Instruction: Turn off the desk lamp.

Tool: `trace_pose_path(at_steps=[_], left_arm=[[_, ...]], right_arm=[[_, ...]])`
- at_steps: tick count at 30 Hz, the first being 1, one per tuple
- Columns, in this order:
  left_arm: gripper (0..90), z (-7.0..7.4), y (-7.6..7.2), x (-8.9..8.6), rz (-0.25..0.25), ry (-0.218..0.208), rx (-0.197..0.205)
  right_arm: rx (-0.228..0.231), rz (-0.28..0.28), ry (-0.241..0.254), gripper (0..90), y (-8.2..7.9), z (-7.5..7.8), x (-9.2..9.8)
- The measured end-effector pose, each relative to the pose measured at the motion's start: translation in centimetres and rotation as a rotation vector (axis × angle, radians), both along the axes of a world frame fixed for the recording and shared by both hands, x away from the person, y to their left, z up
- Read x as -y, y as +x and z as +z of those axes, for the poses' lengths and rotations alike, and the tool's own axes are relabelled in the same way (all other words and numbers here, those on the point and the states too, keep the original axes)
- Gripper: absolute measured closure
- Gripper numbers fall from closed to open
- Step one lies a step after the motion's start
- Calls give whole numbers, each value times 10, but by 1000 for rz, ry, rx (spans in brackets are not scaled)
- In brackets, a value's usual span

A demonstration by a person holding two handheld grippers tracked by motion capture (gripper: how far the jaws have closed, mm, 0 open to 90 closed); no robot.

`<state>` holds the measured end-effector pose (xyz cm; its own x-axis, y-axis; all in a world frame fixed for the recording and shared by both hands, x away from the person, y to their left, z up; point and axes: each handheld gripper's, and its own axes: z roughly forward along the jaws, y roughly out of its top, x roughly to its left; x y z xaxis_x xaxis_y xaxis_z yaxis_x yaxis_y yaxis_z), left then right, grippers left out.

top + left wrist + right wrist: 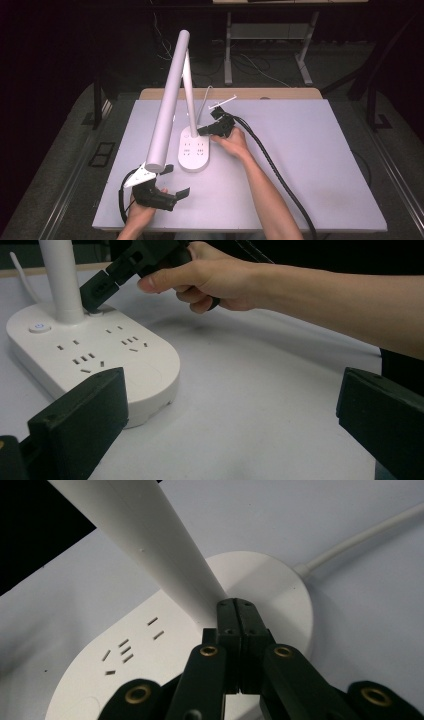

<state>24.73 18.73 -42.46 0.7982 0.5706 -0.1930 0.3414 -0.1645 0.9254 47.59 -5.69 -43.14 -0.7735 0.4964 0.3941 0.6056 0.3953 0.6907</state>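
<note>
Your right gripper (202, 131) has its black jaws pressed together on nothing, tips at the foot of the white lamp stem (165, 555), on the white oval plastic lamp base with sockets (194, 150) near the middle of the grey desk (310, 165); if it's the round power button (39, 327) you want, slide there and press straight down, lightly; your left gripper (172, 184), jaws apart, waits by the near-left edge.

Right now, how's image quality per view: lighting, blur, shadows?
High view: table evenly lit, surroundings dark, lamp arm bright but not blown out. Left gripper view: near jaws soft, lamp base sharp, hand casts a faint shadow. Right gripper view: shut right gripper sharp, dark corner upper left.
</note>
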Motion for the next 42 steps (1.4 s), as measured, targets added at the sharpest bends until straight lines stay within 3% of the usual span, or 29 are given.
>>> trace_pose_path(at_steps=[13,17,22,42], left_arm=[[0,0,-1,1,-1,3,2],[0,0,-1,0,0,1,1],[0,0,-1,1,-4,3,-1],[0,0,-1,1,-5,2,0]], right_arm=[[-9,-8,46,900,-2,-5,8],[-18,-22,95,900,-2,-11,12],[2,-23,79,900,-4,-10,10],[9,-36,57,900,-6,-6,8]])
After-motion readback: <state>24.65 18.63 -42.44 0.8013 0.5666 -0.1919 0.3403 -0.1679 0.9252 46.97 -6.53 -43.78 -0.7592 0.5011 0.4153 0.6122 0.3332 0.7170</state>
